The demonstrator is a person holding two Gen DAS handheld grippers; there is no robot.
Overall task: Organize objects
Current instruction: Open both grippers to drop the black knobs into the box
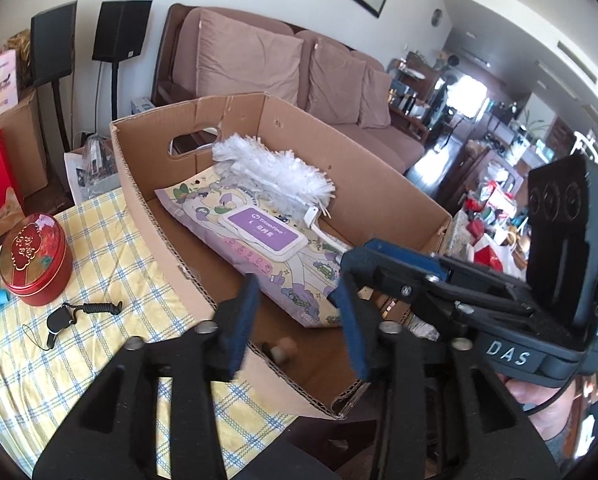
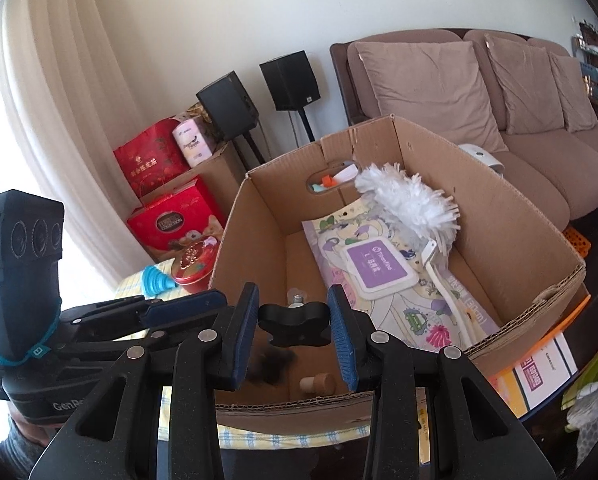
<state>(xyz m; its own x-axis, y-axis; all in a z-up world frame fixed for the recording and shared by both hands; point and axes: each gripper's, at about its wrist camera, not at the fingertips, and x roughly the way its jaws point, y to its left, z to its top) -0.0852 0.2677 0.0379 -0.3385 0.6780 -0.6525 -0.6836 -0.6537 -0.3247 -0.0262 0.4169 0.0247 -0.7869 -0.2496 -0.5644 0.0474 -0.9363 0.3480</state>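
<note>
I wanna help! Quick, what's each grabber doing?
Left gripper: open, holding nothing.
Right gripper: holding a black knob over the cardboard box.

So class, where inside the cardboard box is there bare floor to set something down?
Bare floor runs between the left box wall and the wipes pack, down to the cork. Crowded: the duster lies on the pack.

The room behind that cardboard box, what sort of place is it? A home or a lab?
Most likely a home living room: a brown sofa with cushions, speakers on stands by the wall, and a table with a yellow checked cloth bearing the cardboard box.
</note>
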